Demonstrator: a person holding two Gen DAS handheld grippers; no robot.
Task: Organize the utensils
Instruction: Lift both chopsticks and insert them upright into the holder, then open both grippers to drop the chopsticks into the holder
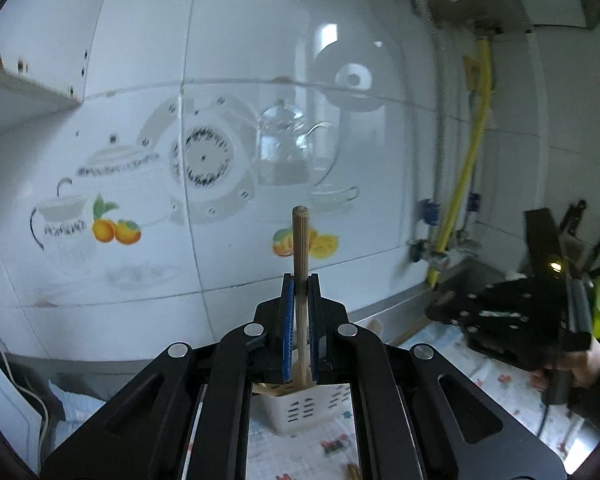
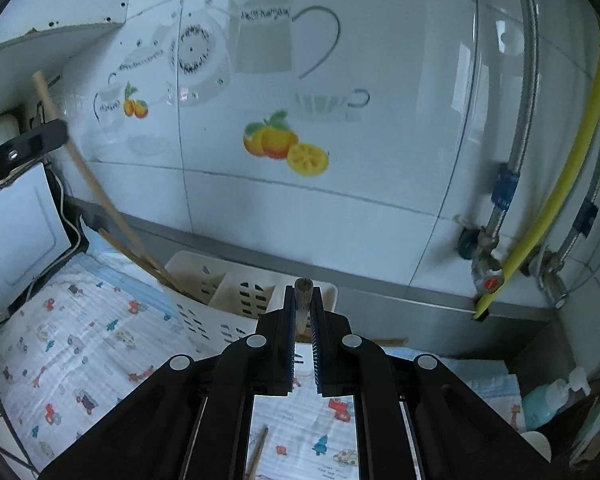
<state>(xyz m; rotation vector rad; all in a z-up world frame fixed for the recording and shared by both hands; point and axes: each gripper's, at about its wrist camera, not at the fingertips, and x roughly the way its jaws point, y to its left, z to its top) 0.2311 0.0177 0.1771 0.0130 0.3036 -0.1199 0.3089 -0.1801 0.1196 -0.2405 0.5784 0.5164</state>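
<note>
1. The left gripper [image 1: 300, 280] is clamped on a long wooden stick [image 1: 301, 248], upright, its lower end inside the white slotted utensil basket [image 2: 228, 300].
2. The right gripper [image 2: 303, 300] pinches a shorter wooden handle [image 2: 303, 292] (tip only visible) just above that basket's near edge.

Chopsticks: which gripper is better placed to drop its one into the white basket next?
Left, probably: the chopstick in the left gripper already reaches down into the basket. The right gripper holds its stick before the basket.
</note>
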